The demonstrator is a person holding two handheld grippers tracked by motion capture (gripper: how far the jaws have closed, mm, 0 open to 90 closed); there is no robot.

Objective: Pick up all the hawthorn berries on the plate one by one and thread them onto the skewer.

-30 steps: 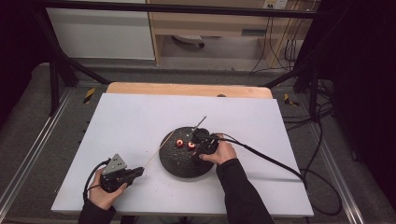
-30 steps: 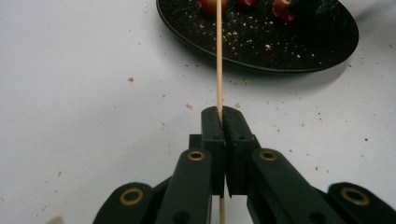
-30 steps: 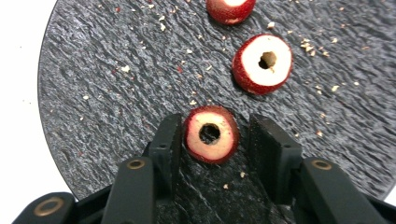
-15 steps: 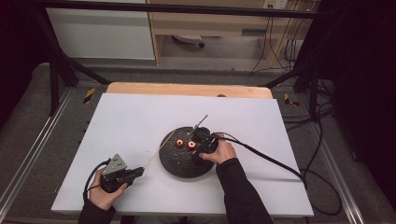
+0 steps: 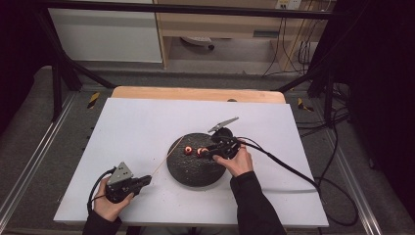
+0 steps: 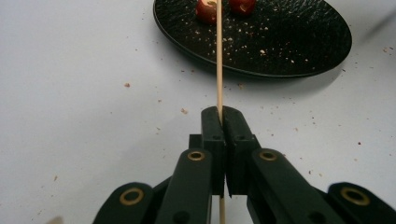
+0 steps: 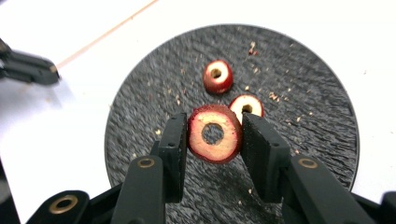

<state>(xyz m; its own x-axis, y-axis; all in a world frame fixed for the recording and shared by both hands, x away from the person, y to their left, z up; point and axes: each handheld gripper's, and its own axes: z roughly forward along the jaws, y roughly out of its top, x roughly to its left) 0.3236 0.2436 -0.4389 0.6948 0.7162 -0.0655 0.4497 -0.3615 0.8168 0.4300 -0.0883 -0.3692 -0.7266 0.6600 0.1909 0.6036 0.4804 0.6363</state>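
Looked down from above the near edge; rode close behind each gripper's jaws, low; shared the black plate (image 5: 195, 169).

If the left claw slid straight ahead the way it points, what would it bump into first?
Probably the black plate. The left claw, shut on a thin wooden skewer, aims at its near rim, with bare table between; the skewer's tip already reaches a red ring there.

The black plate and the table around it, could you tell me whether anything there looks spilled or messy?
Yes: small pale crumbs are scattered over the black plate and onto the white table beside it.
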